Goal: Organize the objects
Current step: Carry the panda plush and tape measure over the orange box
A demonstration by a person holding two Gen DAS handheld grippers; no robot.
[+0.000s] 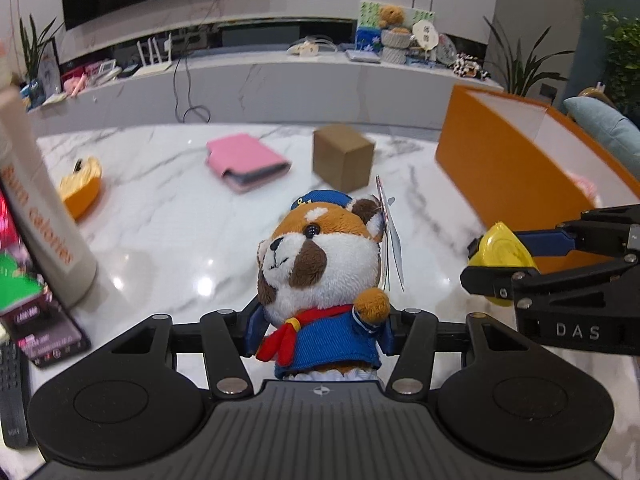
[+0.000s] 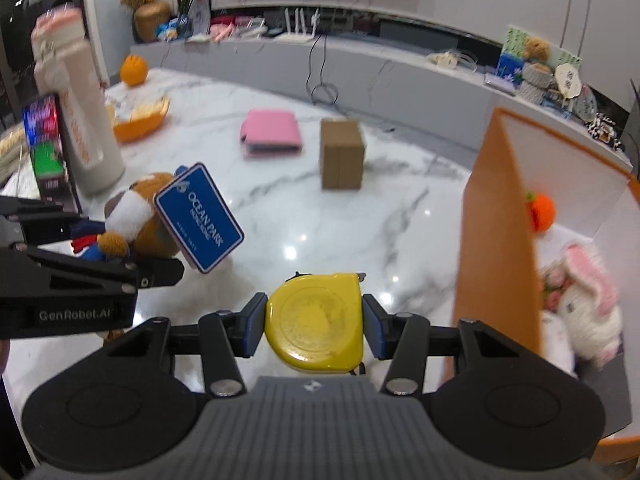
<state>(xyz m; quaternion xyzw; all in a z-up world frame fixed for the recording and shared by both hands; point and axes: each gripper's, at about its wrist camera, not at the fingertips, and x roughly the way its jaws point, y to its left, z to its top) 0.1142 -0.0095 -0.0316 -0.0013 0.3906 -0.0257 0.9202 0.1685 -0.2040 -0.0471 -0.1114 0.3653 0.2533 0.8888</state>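
Mid-task, judging by what's lying around. My left gripper (image 1: 318, 330) is clamped on the plush toy (image 1: 320, 272) at its blue jacket, blue tag (image 2: 199, 217) dangling, toy lifted off the marble table (image 1: 168, 236). My right gripper (image 2: 315, 325) has pads pressed on both sides of the yellow tape measure (image 2: 316, 322), also off the table.

Still loose on the table, L to R: white bottle (image 1: 38, 204) at the left edge, orange bowl (image 1: 80, 188), pink wallet (image 1: 246, 162), small cardboard box (image 1: 342, 158) — none sorted yet, I'd say.

Containers: big orange box (image 2: 496, 240) on the right, open top, white inside. In it already – an orange knitted thing (image 2: 542, 212) and a white-pink bunny plush (image 2: 588, 308), plus something pink & flowery I can't make out. Bowl contents unclear, blurred. Probably the toy & tape measure go in the box next.
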